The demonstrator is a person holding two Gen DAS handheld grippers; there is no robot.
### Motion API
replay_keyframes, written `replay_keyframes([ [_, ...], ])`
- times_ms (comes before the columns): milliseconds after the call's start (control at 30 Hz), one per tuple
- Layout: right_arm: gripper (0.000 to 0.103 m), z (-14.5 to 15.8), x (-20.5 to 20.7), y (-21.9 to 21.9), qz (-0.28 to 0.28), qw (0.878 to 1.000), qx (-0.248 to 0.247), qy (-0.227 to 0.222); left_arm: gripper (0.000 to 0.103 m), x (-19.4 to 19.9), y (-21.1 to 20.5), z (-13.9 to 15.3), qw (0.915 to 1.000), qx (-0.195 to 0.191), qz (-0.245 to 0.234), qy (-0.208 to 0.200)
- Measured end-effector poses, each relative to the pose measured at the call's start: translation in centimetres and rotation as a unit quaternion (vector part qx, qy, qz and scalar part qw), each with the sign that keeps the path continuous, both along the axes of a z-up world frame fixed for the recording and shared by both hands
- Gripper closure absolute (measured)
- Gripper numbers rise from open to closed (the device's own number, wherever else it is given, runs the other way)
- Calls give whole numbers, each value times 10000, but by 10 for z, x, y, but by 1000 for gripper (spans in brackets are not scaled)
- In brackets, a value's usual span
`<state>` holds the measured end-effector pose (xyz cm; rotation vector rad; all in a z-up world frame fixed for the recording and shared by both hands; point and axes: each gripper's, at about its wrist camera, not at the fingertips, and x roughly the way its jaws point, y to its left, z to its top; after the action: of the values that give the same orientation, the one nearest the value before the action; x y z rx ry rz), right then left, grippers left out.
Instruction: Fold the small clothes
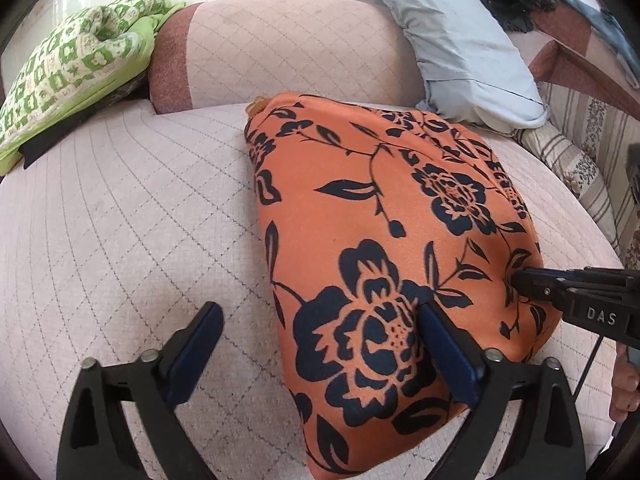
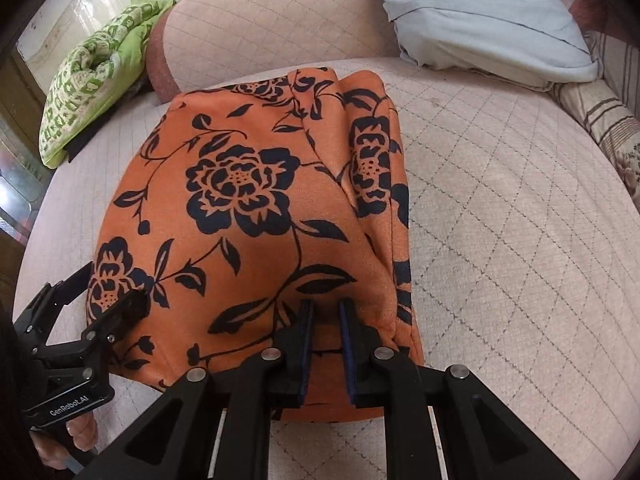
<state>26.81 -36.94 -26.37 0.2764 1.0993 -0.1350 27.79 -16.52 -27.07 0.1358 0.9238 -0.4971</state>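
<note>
Left wrist view: the left gripper (image 1: 320, 312) has its jaws spread wide over the near end of the cloth (image 1: 384, 240), an orange piece with dark flowers folded into a long block on the quilted sofa (image 1: 120, 220). One pad rests on the sofa at 7 o'clock, clear of the cloth; the other sits on the printed flower at 5 o'clock. Nothing is pinched between them.

The right gripper (image 1: 520, 280) enters from 3 o'clock, its tip at the cloth's right edge. In the right wrist view its jaws (image 2: 326, 308) stand close together with only a narrow gap, low over the cloth's near end at 6 o'clock. Orange fabric shows in the gap, but whether the pads actually nip a fold I cannot tell from this angle.

There the left gripper (image 2: 116, 296) appears at 8 o'clock, with a hand (image 2: 76, 436) below it.

A green patterned bundle (image 1: 76, 64) lies at 10 o'clock against the backrest, and a pale blue pillow (image 1: 460, 40) at 1 o'clock, both well apart from the cloth.
</note>
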Motion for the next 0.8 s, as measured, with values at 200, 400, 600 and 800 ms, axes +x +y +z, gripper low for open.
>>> replay_keyframes([
  [200, 86, -4, 6, 5, 132, 9999, -33, 52, 0, 9, 5, -14, 9984, -289, 200, 443],
  [400, 86, -3, 6, -1, 94, 9999, 68, 3, 0, 1, 3, -20, 9984, -245, 63, 496],
  [600, 86, -7, 2, -5, 97, 9997, 168, -130, 0, 7, 0, -18, 9967, -96, -229, 772],
  [800, 86, -7, -1, -4, 146, 9997, 181, -43, 0, 14, 14, 15, 9998, 39, 193, -19],
])
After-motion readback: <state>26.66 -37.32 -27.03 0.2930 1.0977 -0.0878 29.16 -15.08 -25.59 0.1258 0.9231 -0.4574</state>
